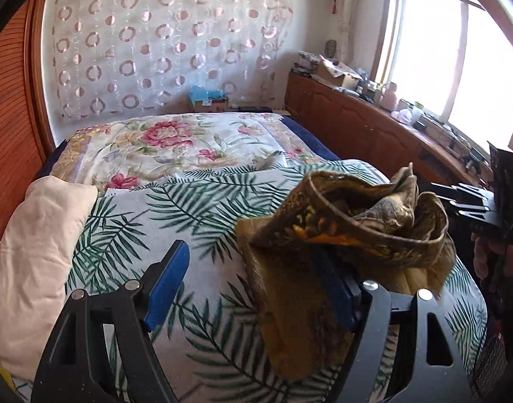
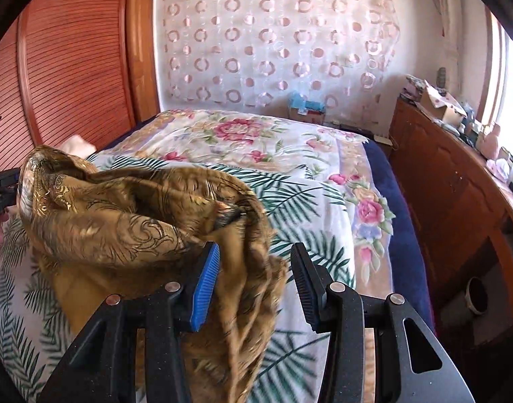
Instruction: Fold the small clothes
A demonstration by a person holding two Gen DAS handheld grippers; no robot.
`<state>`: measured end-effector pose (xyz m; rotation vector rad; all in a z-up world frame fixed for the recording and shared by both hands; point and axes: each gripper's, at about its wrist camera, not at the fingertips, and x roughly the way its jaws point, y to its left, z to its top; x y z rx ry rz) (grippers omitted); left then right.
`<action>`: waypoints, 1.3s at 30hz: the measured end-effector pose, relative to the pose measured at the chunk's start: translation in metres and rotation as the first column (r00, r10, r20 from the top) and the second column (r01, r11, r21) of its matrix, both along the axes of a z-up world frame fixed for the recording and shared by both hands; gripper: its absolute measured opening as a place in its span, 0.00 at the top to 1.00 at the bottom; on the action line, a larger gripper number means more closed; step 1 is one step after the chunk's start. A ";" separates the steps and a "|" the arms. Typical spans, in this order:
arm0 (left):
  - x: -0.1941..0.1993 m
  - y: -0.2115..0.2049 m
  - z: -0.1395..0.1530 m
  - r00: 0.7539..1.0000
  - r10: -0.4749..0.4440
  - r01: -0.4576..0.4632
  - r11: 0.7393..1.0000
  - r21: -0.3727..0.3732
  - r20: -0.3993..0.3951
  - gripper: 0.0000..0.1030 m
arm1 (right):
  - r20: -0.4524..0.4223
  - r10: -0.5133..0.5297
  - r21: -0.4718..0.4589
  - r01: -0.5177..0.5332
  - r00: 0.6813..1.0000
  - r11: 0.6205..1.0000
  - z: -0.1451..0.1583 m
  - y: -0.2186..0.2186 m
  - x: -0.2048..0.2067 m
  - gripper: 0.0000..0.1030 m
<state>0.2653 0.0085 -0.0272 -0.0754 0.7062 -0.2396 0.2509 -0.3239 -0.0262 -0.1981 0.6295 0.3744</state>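
My left fingers are spread, the brown-gold patterned silky cloth draped over one; right fingers gape too, cloth hanging between, above the palm-leaf bedsheet.

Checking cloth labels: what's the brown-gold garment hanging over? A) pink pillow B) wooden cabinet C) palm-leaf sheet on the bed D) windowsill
C: the garment hangs bunched between the two grippers, above the palm-leaf sheet.

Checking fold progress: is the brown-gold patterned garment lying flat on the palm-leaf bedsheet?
No, the brown-gold patterned garment hangs bunched above the palm-leaf bedsheet.
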 end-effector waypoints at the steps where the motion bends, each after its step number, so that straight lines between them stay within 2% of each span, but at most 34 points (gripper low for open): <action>1: 0.005 0.002 -0.001 1.000 0.012 -0.012 1.000 0.000 -0.002 0.25 | -0.007 -0.002 0.008 0.002 1.000 1.000 0.000 -0.001 0.003 0.56; 9: 0.021 0.008 -0.014 0.999 0.000 -0.002 0.999 -0.046 -0.047 0.25 | -0.051 0.111 0.077 -0.107 0.993 0.991 -0.009 0.008 -0.002 0.56; 14: 0.022 0.001 -0.017 0.998 -0.019 0.016 0.998 -0.055 -0.061 0.25 | -0.080 0.158 0.036 -0.156 0.984 0.987 -0.017 0.022 0.005 0.56; 17: 0.021 -0.003 -0.021 0.997 -0.032 0.028 0.998 -0.055 -0.070 0.25 | -0.116 0.161 -0.029 -0.165 0.980 0.986 -0.026 0.031 0.017 0.56; 19: 0.020 -0.005 -0.023 0.996 -0.038 0.034 0.998 -0.055 -0.075 0.25 | -0.129 0.173 -0.056 -0.181 0.976 0.982 -0.028 0.033 0.025 0.68; 20: 0.019 -0.004 -0.024 0.996 -0.036 0.032 0.998 -0.057 -0.077 0.25 | -0.120 0.169 -0.067 -0.178 0.978 0.982 -0.025 0.034 0.026 0.84; 21: 0.018 -0.004 -0.025 0.996 -0.037 0.032 0.997 -0.064 -0.080 0.25 | -0.111 0.174 -0.061 -0.181 0.979 0.982 -0.020 0.033 0.026 0.89; 23: 0.016 -0.005 -0.024 0.996 -0.040 0.034 0.997 -0.072 -0.079 0.25 | -0.071 0.172 -0.037 -0.175 0.982 0.984 -0.011 0.030 0.022 0.97; 28: 0.012 -0.008 -0.025 0.996 -0.038 0.034 0.998 -0.055 -0.076 0.25 | 0.085 0.068 0.021 -0.070 0.994 0.997 0.013 0.015 0.012 0.97; 30: 0.010 -0.007 -0.026 0.996 -0.035 0.030 0.998 -0.060 -0.077 0.25 | 0.059 0.021 0.026 -0.023 0.998 0.999 0.010 0.012 0.021 0.97; 35: 0.006 -0.005 -0.028 0.996 -0.038 0.032 0.997 -0.068 -0.087 0.25 | -0.051 -0.021 -0.044 0.019 0.998 0.999 -0.017 0.019 0.043 0.97; 39: 0.002 -0.006 -0.031 0.990 -0.081 0.068 0.991 -0.119 -0.112 0.26 | -0.057 -0.027 0.007 0.028 0.998 1.000 -0.013 0.014 0.042 0.97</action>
